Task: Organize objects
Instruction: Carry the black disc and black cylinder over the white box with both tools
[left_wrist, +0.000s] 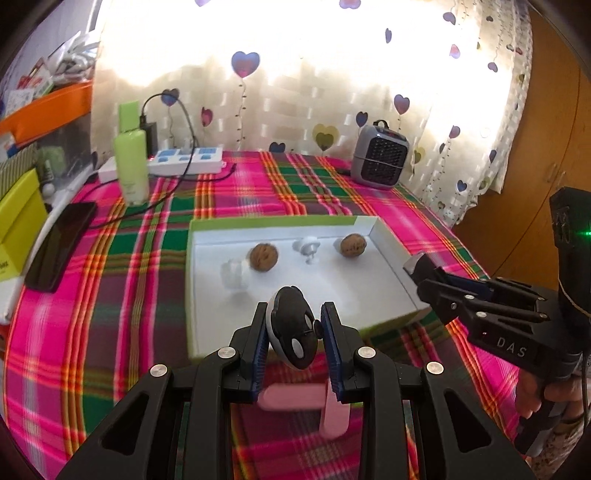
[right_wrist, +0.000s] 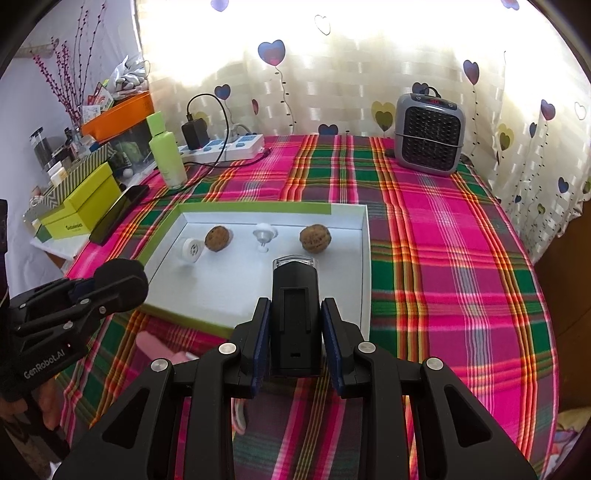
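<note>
A shallow white box lid with a green rim (left_wrist: 207, 266) (right_wrist: 364, 236) lies on the plaid tablecloth. In it are two walnuts (left_wrist: 263, 257) (left_wrist: 353, 246) (right_wrist: 218, 238) (right_wrist: 314, 239), a white tape roll (left_wrist: 233, 275) (right_wrist: 192, 251) and a small white plastic piece (left_wrist: 306, 249) (right_wrist: 263, 235). My left gripper (left_wrist: 295, 338) is shut on a black-and-white round gadget (left_wrist: 291, 325) above the lid's near edge. My right gripper (right_wrist: 294, 332) is shut on a black rectangular device with a clear tip (right_wrist: 294, 314) above the lid's near right part.
A pink object (left_wrist: 295, 402) (right_wrist: 155, 349) lies on the cloth in front of the lid. A green bottle (left_wrist: 131, 162), a power strip (left_wrist: 184, 160) with a charger, a dark phone (left_wrist: 61, 245) and boxes stand at the left. A grey heater (right_wrist: 428, 136) stands at the back right.
</note>
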